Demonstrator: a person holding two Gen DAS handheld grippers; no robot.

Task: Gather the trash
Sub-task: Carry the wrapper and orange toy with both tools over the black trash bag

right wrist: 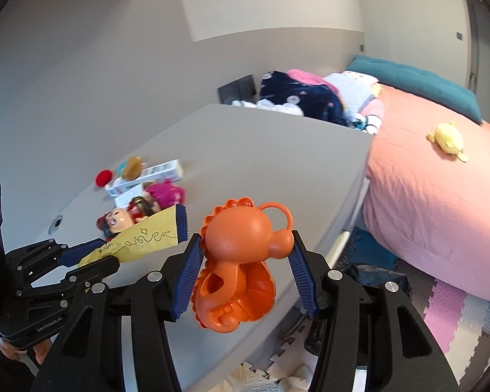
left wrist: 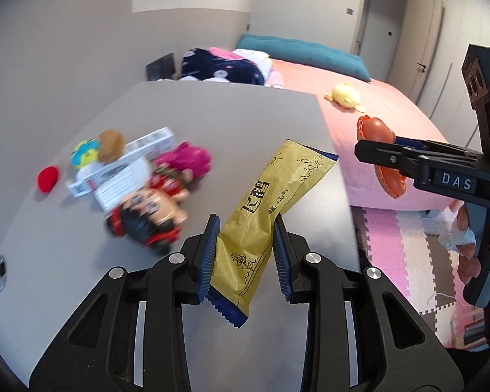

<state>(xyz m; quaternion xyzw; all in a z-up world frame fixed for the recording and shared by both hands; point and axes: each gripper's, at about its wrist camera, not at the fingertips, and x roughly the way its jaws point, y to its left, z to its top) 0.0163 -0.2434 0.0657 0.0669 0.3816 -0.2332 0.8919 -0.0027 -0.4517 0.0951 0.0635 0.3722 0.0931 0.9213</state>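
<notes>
Wrapper (left wrist: 261, 215) above grey table (left wrist: 212, 114); pink bed (left wrist: 375, 121) beside.

The yellow wrapper (left wrist: 258, 219) carries two large dark Chinese characters, 飞鹤, printed along its length, with a smaller line beside them that seems to read 4.3g among characters too small to make out. Past those characters, toward the wrapper's far end, runs a thin looping scribble that spells nothing legible. To the right of the wrapper, the right gripper (left wrist: 380, 158) shows the white letters DAS on its black side. In the right wrist view the left gripper (right wrist: 91, 254) bears small pale lettering, GenRobot.AI.
</notes>
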